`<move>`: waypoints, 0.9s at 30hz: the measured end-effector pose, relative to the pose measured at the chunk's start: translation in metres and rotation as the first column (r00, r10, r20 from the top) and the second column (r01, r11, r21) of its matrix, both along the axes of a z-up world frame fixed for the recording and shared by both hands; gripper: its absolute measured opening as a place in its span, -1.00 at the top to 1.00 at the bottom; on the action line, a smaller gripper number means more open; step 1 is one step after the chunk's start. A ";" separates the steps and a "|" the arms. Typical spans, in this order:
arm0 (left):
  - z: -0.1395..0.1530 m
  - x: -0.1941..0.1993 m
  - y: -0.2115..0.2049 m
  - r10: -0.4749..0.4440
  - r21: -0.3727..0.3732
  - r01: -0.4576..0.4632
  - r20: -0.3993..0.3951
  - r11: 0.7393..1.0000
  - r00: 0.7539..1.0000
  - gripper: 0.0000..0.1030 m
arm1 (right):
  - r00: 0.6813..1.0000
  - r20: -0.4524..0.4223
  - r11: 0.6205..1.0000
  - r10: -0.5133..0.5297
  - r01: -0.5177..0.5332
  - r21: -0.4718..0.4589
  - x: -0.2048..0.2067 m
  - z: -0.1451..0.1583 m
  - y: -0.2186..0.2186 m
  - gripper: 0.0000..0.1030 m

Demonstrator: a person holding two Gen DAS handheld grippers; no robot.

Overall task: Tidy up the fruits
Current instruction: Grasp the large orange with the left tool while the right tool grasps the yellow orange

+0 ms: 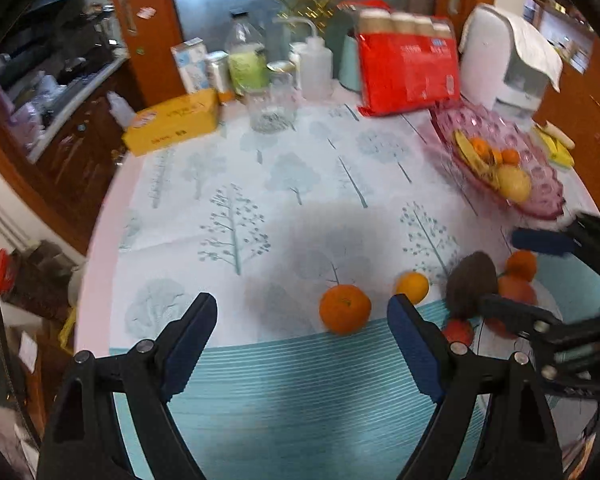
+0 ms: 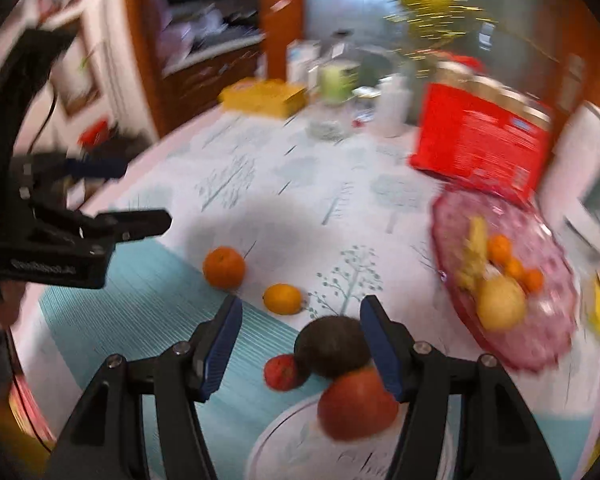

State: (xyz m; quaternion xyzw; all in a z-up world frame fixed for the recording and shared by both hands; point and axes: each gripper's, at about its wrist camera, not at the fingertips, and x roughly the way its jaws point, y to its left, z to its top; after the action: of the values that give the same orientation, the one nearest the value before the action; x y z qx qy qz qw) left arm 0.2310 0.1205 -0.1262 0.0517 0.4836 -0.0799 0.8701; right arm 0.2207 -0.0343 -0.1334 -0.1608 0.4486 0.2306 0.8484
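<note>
Left wrist view: the left gripper (image 1: 302,322) has its jaws wide apart with nothing between them, above the teal-striped cloth (image 1: 300,400). An orange (image 1: 345,309) lies just ahead, between its fingertips' line; a smaller yellow-orange fruit (image 1: 412,287) sits by its right finger. The pink glass bowl (image 1: 540,200) of fruit stands far ahead to the right.

Right wrist view: the right gripper (image 2: 300,344) is partly open, gripping nothing; a dark avocado (image 2: 332,346) lies between its fingers, touching neither clearly. A red apple (image 2: 356,404) sits below, on a white plate (image 2: 284,440).
</note>
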 end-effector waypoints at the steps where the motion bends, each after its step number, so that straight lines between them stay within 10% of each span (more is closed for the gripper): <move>1: -0.008 0.004 0.000 -0.010 -0.002 0.010 -0.016 1.000 1.000 -0.68 | 1.000 -0.018 1.000 0.025 -0.025 -0.013 0.006 -0.008 0.003 -0.20; 16: -0.065 0.039 -0.016 -0.076 -0.042 0.071 -0.145 0.997 0.986 -0.62 | 0.948 -0.140 0.938 0.287 -0.308 -0.160 0.041 -0.065 0.042 -0.15; 27: -0.087 0.047 -0.021 -0.081 -0.066 0.069 -0.197 0.995 0.977 -0.48 | 0.929 -0.220 0.928 0.297 -0.335 -0.162 0.053 -0.089 0.043 0.29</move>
State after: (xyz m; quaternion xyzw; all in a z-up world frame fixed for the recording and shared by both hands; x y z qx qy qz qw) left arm 0.2783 0.0997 -0.2127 0.0360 0.5634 -0.1315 0.8148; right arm 0.2737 0.0088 -0.2221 -0.2912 0.5165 0.3339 0.7328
